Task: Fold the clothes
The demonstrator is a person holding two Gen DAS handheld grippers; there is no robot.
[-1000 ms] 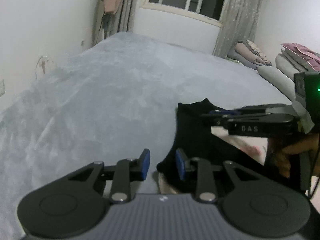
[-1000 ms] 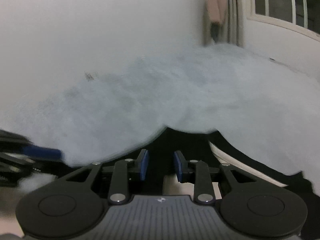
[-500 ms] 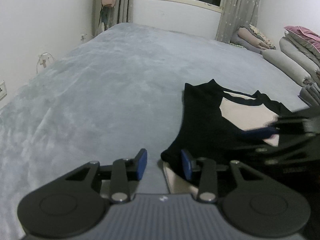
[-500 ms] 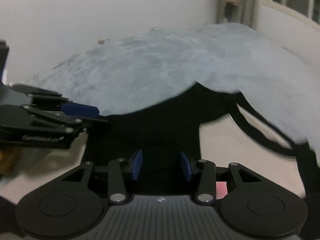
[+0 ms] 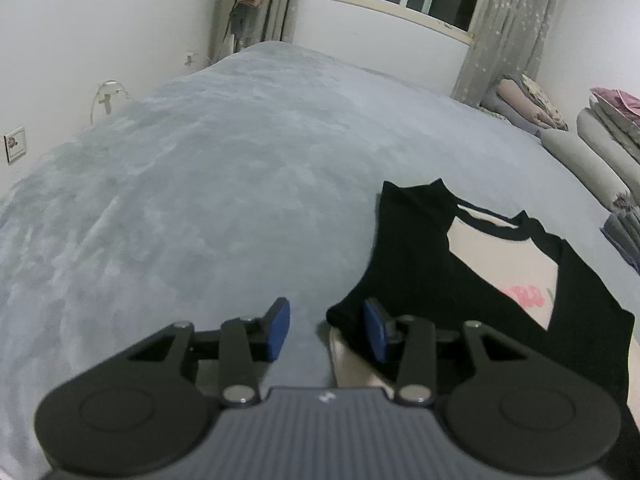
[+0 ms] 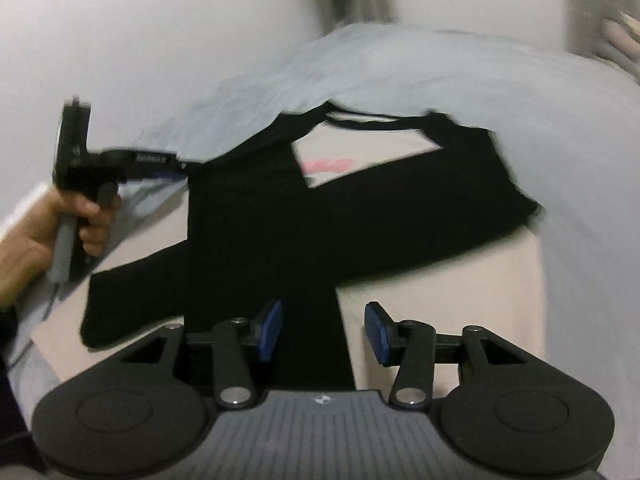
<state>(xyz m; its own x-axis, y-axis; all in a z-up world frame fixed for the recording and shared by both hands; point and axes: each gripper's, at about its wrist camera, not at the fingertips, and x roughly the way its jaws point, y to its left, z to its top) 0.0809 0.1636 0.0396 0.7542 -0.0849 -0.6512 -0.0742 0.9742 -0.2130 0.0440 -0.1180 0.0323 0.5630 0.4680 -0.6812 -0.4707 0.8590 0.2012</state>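
Note:
A black and cream shirt point(image 5: 420, 264) with a pink print lies flat on the grey bed, both black sleeves folded in over its body point(image 6: 360, 208). My left gripper point(image 5: 326, 330) hovers at the shirt's near left corner. Its jaws are opening, and the black sleeve tip lies just by the right pad point(image 5: 374, 330) with neither pad pressing on it. In the right wrist view a hand holds the left gripper point(image 6: 176, 174) at the shirt's left edge. My right gripper point(image 6: 323, 331) is above the shirt's lower part with its jaws opening. Only cloth lying flat shows below the gap.
The grey blanket point(image 5: 200, 184) covers the whole bed. A white wall with a socket point(image 5: 15, 145) runs along the left. Folded bedding point(image 5: 600, 140) is stacked at the right, by the window curtain point(image 5: 500, 40). A hand point(image 6: 84, 216) grips the left tool's handle.
The right gripper has swung right, out of the left wrist view, and now looks over the whole shirt. Both grippers' jaws stand wider. The left gripper has stayed at the shirt's corner.

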